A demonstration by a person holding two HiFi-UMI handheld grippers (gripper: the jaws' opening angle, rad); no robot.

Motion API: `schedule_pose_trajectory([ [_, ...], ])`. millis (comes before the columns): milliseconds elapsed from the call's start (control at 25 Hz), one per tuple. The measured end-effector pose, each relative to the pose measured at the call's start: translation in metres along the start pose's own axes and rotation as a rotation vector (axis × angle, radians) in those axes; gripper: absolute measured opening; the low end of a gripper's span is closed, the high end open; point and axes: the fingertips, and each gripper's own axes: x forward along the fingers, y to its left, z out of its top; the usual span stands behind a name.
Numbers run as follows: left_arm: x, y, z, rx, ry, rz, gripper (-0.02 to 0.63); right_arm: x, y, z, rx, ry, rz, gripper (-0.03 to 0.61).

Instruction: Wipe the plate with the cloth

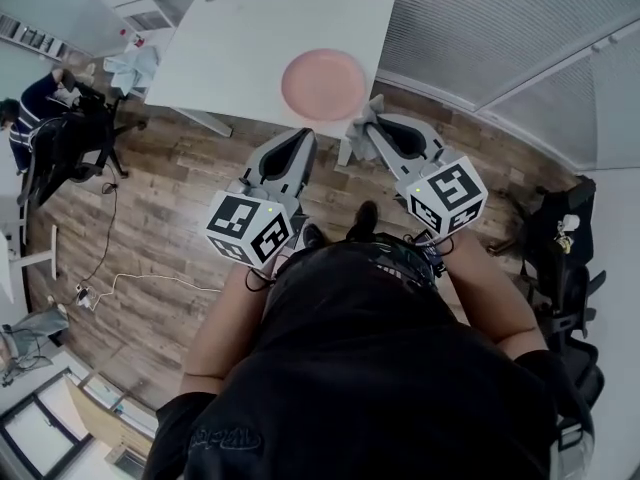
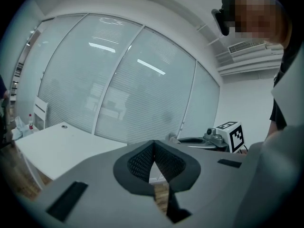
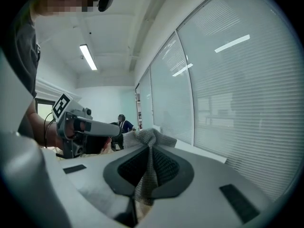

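Note:
A pink plate [image 1: 323,84] lies on the white table [image 1: 230,48] near its front edge. Both grippers hang above the wooden floor, just short of the table. My right gripper [image 1: 368,124] is shut on a grey cloth [image 1: 351,145], which bunches out past the jaw tips and hangs below them. In the right gripper view the cloth [image 3: 151,137] runs down between the shut jaws of that gripper [image 3: 151,145]. My left gripper [image 1: 303,134] is shut with nothing in it, its jaws [image 2: 153,144] meeting at the tip. No plate shows in either gripper view.
A person sits at the far left [image 1: 28,118] by a dark chair. A white cable [image 1: 150,283] trails over the floor. A dark chair with a bag [image 1: 560,248] stands at the right. Blind-covered glass walls [image 1: 520,28] run behind the table.

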Motion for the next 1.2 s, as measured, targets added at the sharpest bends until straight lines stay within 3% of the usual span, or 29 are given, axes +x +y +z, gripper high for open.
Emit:
schedule_pose_trajectory([
  [600,-0.068,-0.001,-0.02,0.032,0.036,-0.106,0.015,-0.004,0.087,0.008,-0.004,-0.028,-0.059,0.038],
  [1200,-0.086,0.014,-0.017,0.027,0.038,-0.127,0.015,0.017,0.109,0.016,0.009,-0.033,-0.049,0.038],
])
